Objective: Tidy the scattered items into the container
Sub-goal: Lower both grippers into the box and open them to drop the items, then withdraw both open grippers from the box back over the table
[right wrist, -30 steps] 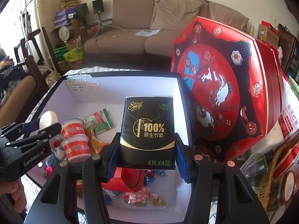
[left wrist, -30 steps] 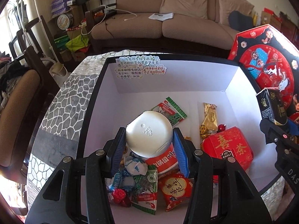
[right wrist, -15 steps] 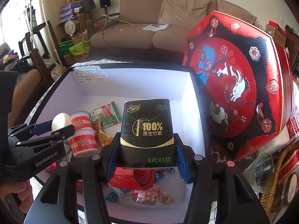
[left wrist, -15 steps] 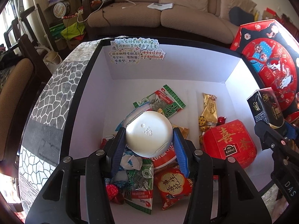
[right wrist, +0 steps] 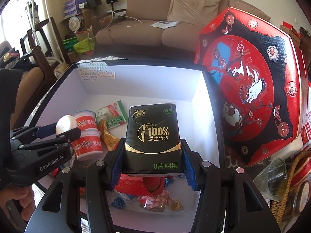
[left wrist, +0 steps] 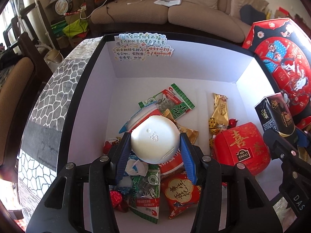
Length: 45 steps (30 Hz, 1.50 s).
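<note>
Since a second ago both grippers have come further over the box [left wrist: 91,62] and lower, so its white floor fills more of each view. The left gripper [left wrist: 155,145] is clamped on a white-bottomed cup [left wrist: 154,141], held over the near-left heap of snack packets; the right gripper [right wrist: 151,155] is clamped on a black tissue pack [right wrist: 152,134], held above the near-right part of the box. The step in hand looks like the drop-off: both items are over the container and only need lowering and letting go. Two more red-banded cups [right wrist: 85,124] already sit below the left gripper, and a red tea box [left wrist: 241,147] lies under the tissue pack's side, so each item should probably go onto bare floor further in, where only a green packet [left wrist: 171,103] and a gold bar [left wrist: 219,108] lie. A tall red lid [right wrist: 248,85] leans just beside the box's right wall, crowding the right gripper's side.
</note>
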### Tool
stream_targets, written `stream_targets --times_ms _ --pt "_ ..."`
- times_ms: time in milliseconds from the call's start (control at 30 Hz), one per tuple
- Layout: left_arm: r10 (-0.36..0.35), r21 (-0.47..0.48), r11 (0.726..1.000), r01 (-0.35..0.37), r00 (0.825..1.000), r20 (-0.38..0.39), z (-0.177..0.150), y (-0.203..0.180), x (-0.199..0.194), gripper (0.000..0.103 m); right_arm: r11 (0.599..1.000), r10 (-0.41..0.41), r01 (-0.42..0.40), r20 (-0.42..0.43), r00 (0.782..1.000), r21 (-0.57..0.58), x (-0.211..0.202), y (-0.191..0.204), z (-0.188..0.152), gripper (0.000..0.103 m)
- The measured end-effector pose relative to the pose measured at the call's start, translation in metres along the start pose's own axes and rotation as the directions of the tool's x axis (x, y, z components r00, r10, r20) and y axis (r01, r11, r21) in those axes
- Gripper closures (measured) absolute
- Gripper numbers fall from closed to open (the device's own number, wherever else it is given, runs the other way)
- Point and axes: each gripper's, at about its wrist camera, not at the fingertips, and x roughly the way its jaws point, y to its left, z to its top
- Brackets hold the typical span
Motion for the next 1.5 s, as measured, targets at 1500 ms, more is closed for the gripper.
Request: stream_targets --times_ms 1500 --pt "-0.079 -0.060 0.994 0.093 0.976 0.203 -0.095 0.038 -0.182 0.006 0.974 0.064 -0.095 0.152 0.986 0.206 -0.161 -0.040 -0.098 0.010"
